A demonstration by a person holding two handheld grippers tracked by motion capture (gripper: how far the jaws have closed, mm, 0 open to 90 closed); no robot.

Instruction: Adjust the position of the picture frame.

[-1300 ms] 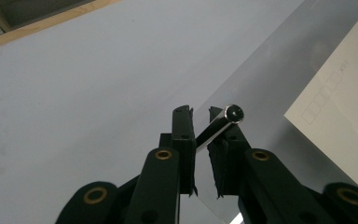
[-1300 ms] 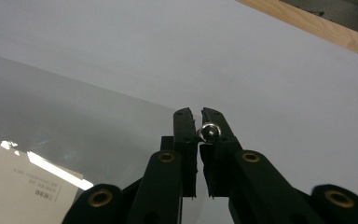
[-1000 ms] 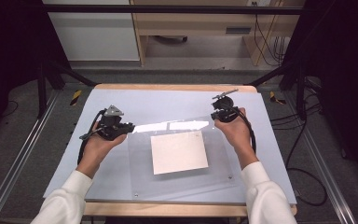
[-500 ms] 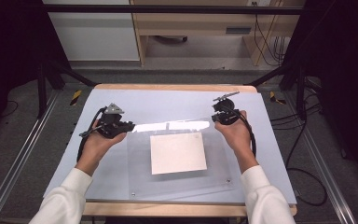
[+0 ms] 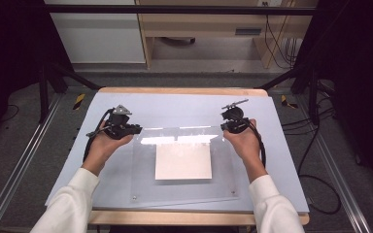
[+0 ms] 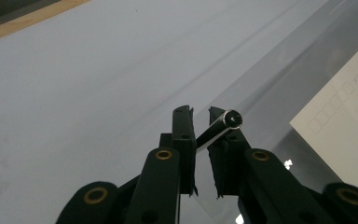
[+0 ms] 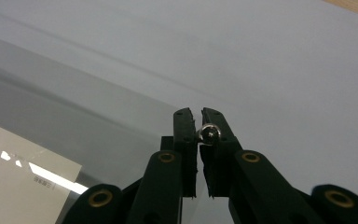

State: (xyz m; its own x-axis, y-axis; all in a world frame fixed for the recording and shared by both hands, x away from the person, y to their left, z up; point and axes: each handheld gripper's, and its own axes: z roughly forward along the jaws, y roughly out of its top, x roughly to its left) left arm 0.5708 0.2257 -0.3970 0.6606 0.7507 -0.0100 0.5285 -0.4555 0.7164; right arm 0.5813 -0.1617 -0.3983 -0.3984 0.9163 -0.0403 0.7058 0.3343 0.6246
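Note:
A clear acrylic sheet (image 5: 184,194) lies over a white paper (image 5: 183,162) on a blue-grey mat (image 5: 175,107). My left gripper (image 5: 137,128) is shut on the sheet's far left corner. In the left gripper view the jaws (image 6: 199,114) pinch the clear edge (image 6: 279,93) beside a metal pin (image 6: 233,119), with the paper (image 6: 345,116) at right. My right gripper (image 5: 225,125) is shut on the far right corner. The right gripper view has the jaws (image 7: 199,114) closed on the sheet (image 7: 74,107) at a small silver screw (image 7: 210,133), and the paper (image 7: 18,186) lies at lower left.
The mat covers a wooden table (image 5: 175,91) inside a black metal frame (image 5: 58,77). Cables (image 5: 320,145) trail on the floor at right. Bare mat stretches beyond the sheet's far edge. Two more small screws mark the sheet's near corners (image 5: 135,197).
Both grippers keep their hold on the sheet's far corners. The right hand has come slightly nearer and lower, the sheet looks smaller and flatter, and its glare band has shifted nearer.

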